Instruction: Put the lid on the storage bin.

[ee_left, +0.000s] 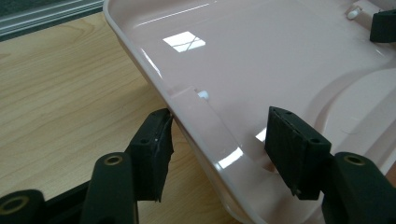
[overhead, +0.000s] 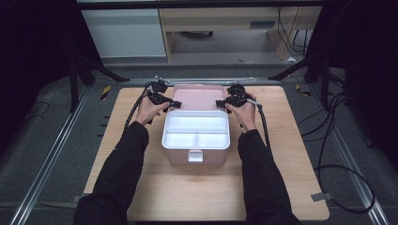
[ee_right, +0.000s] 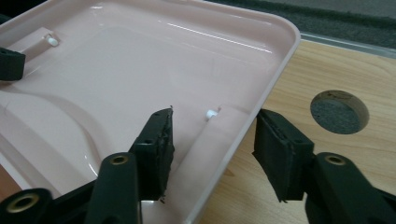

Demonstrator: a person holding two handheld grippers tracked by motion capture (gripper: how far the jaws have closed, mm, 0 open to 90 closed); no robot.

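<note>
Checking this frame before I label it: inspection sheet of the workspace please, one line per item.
Surface: light wooden table, round hole near the right gripper.
Job's things: pink box with white divided tray inside; its pink lid lies open behind it.
Clutter: nothing seen on the table.
Grippers: left gripper straddles the lid's left rim, outer pad at the edge, inner pad looks apart; right gripper straddles the right rim, both pads apart.
Cables: one black cable trails from each gripper; more loop on the floor at right.
Surroundings: grey floor, metal rails, dark stands, pale cabinets behind.
</note>
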